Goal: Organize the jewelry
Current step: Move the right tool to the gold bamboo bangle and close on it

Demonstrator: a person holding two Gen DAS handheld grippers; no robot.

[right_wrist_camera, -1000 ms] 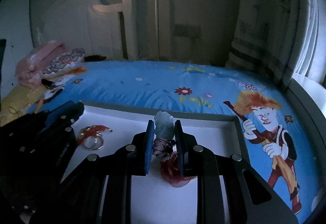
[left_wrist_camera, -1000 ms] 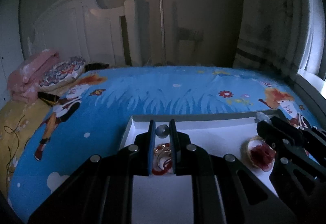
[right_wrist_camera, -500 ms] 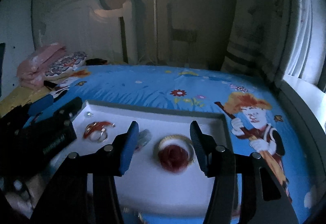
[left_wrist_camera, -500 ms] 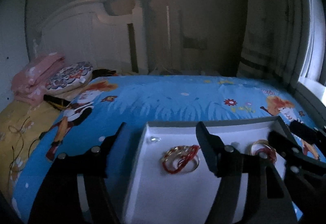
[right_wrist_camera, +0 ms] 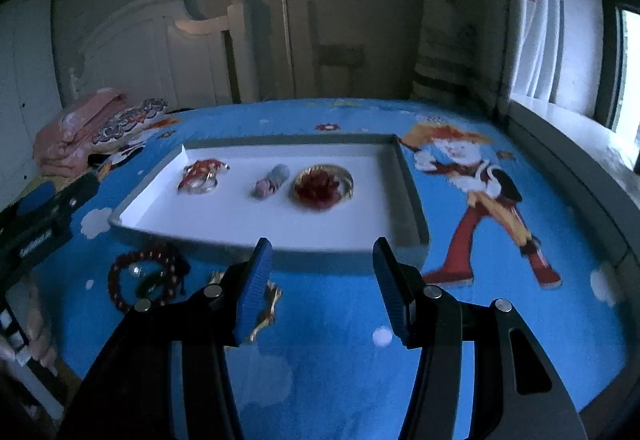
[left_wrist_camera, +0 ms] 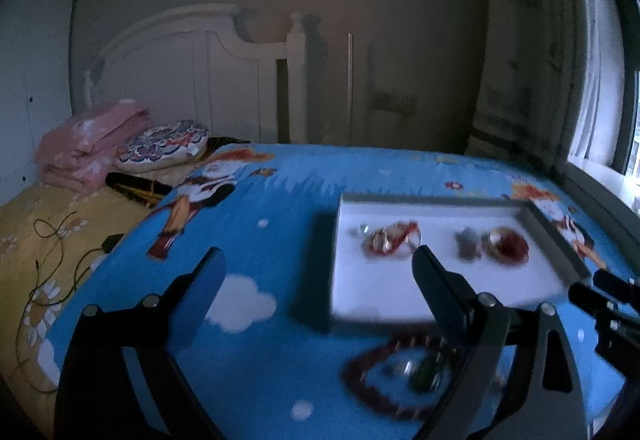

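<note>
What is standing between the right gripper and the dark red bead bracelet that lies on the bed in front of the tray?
Nothing visible blocks it. The right gripper is open above the blue sheet, and the bead bracelet lies to its left, outside the tray. A gold piece lies on the sheet just beside the gripper's left finger, not across the path.

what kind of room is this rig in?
Almost certainly a bedroom. The work surface is a bed with a blue cartoon sheet, a white headboard stands behind it, and a folded pink blanket and a cushion lie at the head. A curtain hangs beside the window.
</note>
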